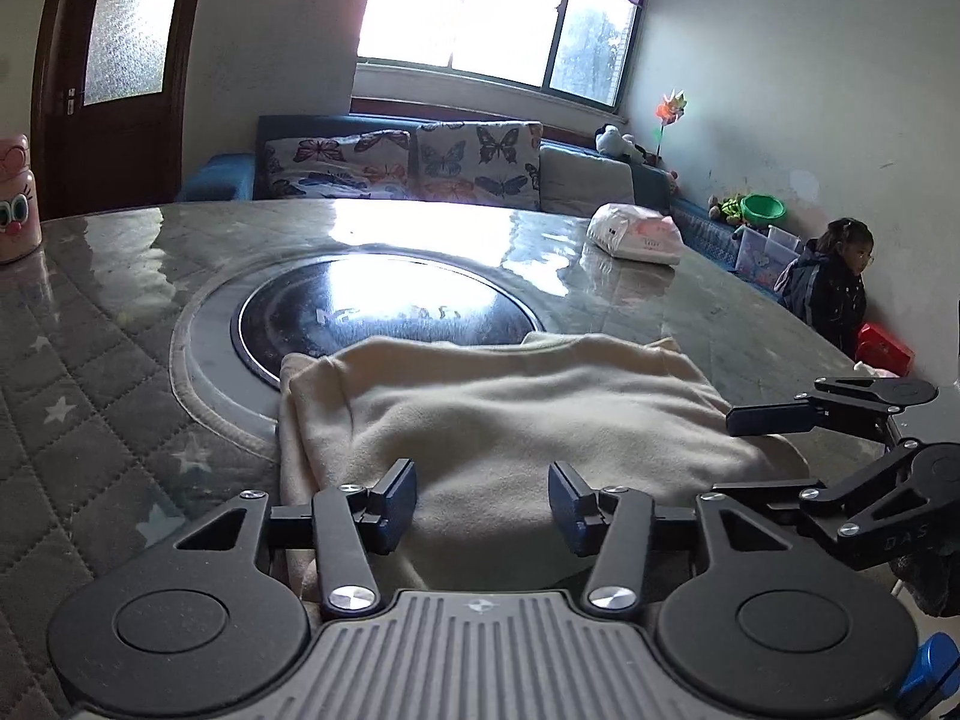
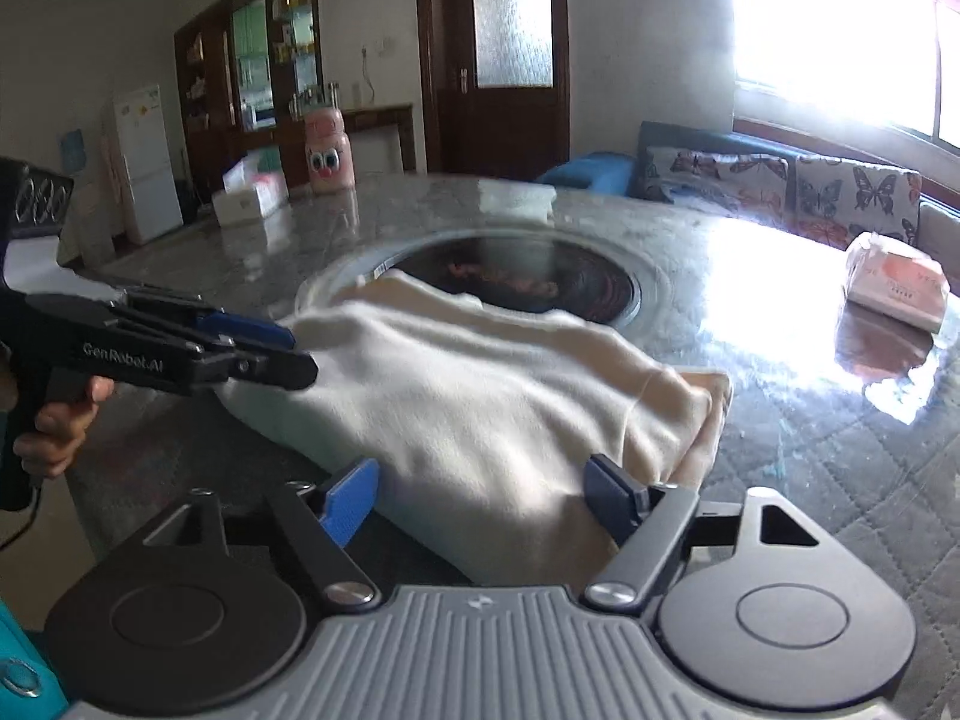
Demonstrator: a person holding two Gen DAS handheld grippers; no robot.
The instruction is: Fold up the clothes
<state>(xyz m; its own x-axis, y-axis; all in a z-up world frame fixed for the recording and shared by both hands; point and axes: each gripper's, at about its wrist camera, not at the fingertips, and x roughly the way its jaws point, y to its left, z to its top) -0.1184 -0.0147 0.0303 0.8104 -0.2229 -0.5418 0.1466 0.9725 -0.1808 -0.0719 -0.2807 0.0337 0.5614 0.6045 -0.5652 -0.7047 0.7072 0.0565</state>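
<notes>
There was one cream garment, folded, lying between and ahead of the fingers of both tools. Two grippers were counted: the left gripper and the right gripper, each with two blue-padded fingers, four in all. One dark round plate sat in the surface beyond the garment. One white-and-pink packet lay far ahead and right of the left fingers, one pink jar far to their left. Two butterfly cushions stood behind. One white box lay far ahead and left of the right fingers
</notes>
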